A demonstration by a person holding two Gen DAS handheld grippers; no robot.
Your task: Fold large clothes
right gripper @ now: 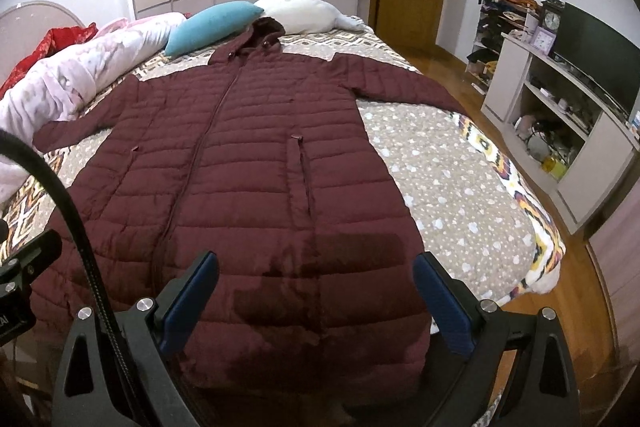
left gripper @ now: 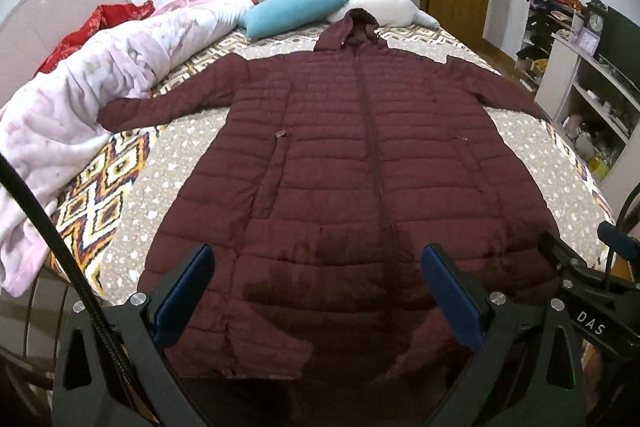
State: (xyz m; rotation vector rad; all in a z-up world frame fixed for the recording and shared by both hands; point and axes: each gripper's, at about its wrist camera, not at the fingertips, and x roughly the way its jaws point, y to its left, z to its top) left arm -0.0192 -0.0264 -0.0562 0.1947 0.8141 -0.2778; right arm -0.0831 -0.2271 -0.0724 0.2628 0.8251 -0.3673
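Bedroom, patterned bed [right gripper: 460,163]: maroon coat [right gripper: 256,155] laid flat, front up, zipped. Left tool [left gripper: 316,291] and right tool [right gripper: 316,295] held wide open, empty, above hem. Sleeves judged best folded inward first.

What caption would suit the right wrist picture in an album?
Open right gripper poised above the hem of a maroon puffer coat spread flat on a patterned bed.

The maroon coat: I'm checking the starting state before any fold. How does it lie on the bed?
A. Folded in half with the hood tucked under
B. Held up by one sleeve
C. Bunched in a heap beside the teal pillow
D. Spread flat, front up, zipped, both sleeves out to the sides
D: the maroon coat lies flat on the bed, zipper closed, sleeves spread, hood toward the teal pillow.
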